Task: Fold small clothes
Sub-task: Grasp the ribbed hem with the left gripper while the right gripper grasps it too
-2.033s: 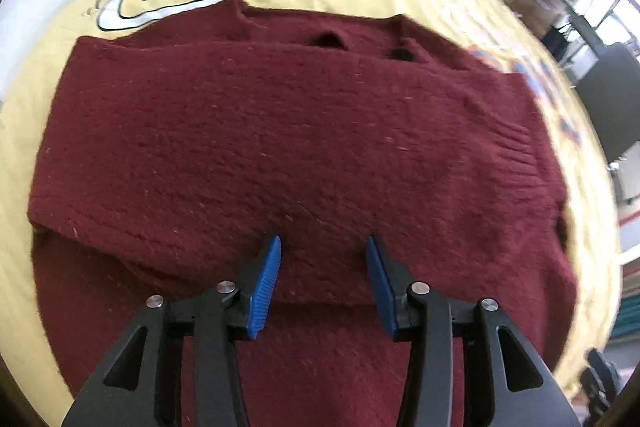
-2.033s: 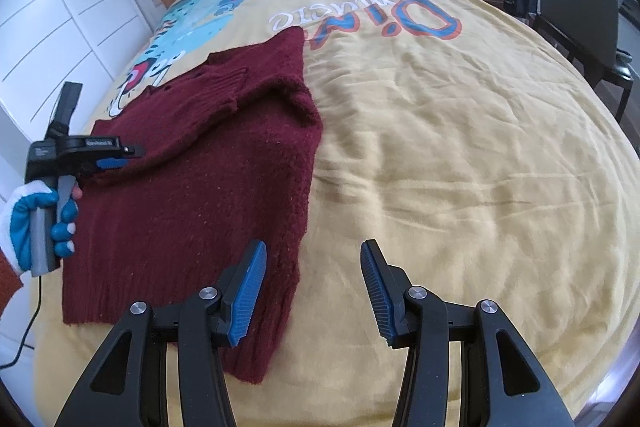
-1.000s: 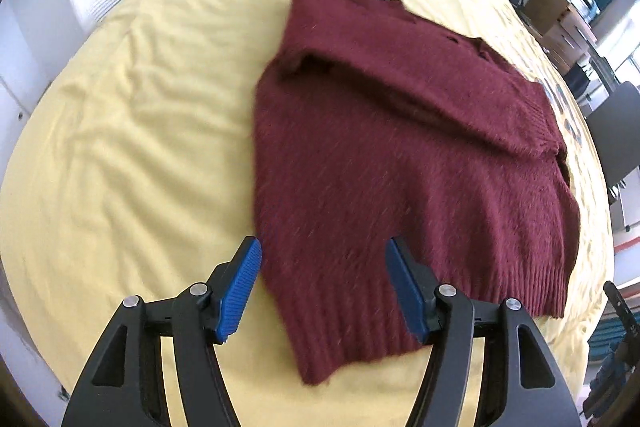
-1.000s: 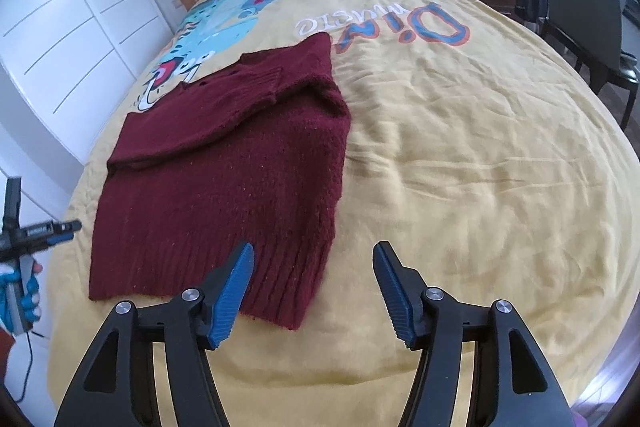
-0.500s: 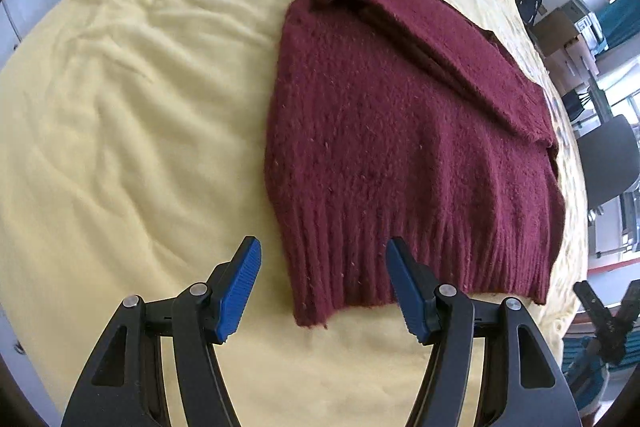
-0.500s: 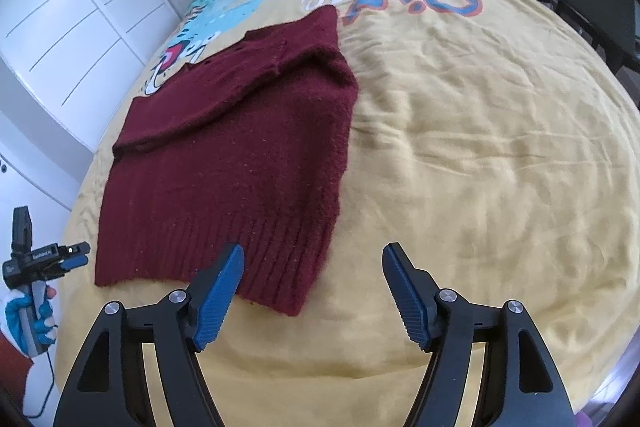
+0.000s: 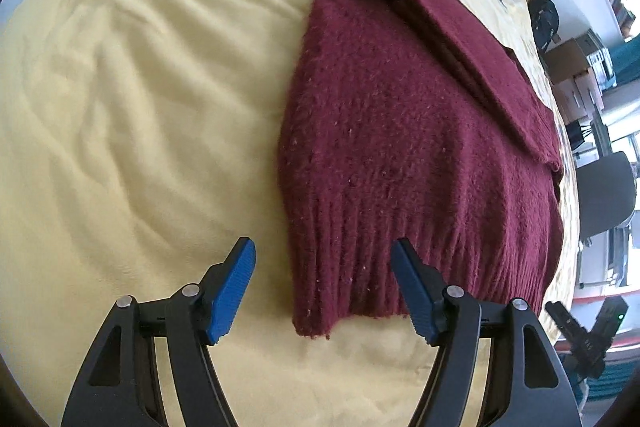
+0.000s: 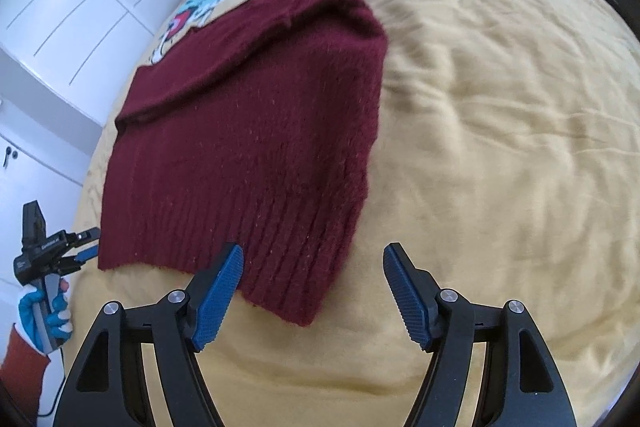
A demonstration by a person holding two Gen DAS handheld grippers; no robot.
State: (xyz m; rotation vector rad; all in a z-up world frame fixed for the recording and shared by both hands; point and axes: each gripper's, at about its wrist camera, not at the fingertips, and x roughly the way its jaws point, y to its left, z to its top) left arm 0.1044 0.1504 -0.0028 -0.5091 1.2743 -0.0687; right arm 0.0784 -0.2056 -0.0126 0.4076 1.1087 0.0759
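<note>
On yellow bedspread: maroon sweater, sleeves folded in. Left gripper and right gripper gape empty over the near hem corners.

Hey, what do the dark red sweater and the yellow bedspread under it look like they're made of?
Sweater: looks like a fuzzy wool or acrylic knit, matte, with visible stitches, a ribbed hem and a soft nap. Bedspread: seems a thin woven cotton-like fabric, matte, with fine wrinkles and printed cartoon graphics. Exact fibres can't be told.
</note>
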